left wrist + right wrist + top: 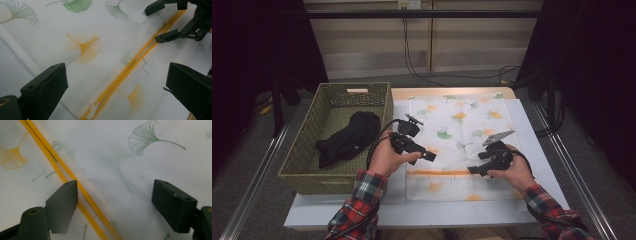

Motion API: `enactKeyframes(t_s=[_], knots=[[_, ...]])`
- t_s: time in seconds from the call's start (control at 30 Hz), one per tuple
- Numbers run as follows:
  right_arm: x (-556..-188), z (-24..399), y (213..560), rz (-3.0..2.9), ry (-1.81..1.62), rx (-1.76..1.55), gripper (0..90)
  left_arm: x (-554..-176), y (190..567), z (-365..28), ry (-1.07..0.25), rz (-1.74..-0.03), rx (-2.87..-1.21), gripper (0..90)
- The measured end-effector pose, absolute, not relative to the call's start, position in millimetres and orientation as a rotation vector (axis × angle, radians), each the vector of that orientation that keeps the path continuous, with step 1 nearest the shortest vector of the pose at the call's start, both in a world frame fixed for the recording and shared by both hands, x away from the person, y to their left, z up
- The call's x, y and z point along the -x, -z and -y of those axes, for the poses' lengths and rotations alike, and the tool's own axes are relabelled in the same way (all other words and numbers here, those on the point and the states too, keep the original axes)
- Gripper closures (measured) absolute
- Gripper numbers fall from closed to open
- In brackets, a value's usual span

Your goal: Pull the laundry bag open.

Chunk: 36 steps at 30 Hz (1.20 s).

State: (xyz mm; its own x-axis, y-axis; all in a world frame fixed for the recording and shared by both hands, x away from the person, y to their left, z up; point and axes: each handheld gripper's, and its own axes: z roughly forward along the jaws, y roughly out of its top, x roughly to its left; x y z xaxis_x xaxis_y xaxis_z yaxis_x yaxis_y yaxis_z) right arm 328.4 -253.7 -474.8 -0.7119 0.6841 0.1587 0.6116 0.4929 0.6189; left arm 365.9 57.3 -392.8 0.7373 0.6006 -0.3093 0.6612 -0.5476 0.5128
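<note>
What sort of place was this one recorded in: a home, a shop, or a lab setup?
Most likely a lab or studio recording station, not a home. The white table stands between metal rails with dark curtains at both sides, and loose cables run down the bare panel wall behind.

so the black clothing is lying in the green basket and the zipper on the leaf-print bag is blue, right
Not quite. The zipper on the leaf-print bag is yellow-orange, not blue; the left gripper view shows it plainly, with its white pull near the bottom edge. The rest holds: the black clothing lies in the green basket, as the high view shows.
</note>
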Motion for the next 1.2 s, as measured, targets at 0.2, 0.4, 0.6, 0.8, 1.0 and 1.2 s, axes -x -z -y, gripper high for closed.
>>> enactKeyframes(t_s=[0.2, 0.4, 0.6, 0.8, 1.0, 1.2], knots=[[-327.3, 249.6, 475.7, -2.614, -0.984, -1.103, 21.2, -365.8, 391.9, -58.0, 0.126, -0.949, -2.320, 3.2], [-324.2, 246.4, 477.2, -2.584, -0.957, -1.071, 25.0, -366.0, 391.4, -59.0, 0.116, -0.941, -2.327, 3.2], [-323.4, 245.1, 476.9, -2.574, -0.928, -1.048, 31.3, -365.9, 391.1, -59.2, 0.115, -0.949, -2.321, 3.2], [-324.5, 244.6, 476.8, -2.564, -0.939, -1.042, 38.4, -365.7, 391.8, -58.0, 0.107, -0.949, -2.326, 3.4], [-325.3, 244.1, 476.7, -2.548, -0.950, -1.054, 45.5, -365.8, 391.3, -59.0, 0.106, -0.950, -2.330, 3.4], [-326.6, 243.6, 476.6, -2.542, -0.965, -1.071, 52.9, -365.8, 391.2, -59.8, 0.111, -0.950, -2.322, 3.5]])
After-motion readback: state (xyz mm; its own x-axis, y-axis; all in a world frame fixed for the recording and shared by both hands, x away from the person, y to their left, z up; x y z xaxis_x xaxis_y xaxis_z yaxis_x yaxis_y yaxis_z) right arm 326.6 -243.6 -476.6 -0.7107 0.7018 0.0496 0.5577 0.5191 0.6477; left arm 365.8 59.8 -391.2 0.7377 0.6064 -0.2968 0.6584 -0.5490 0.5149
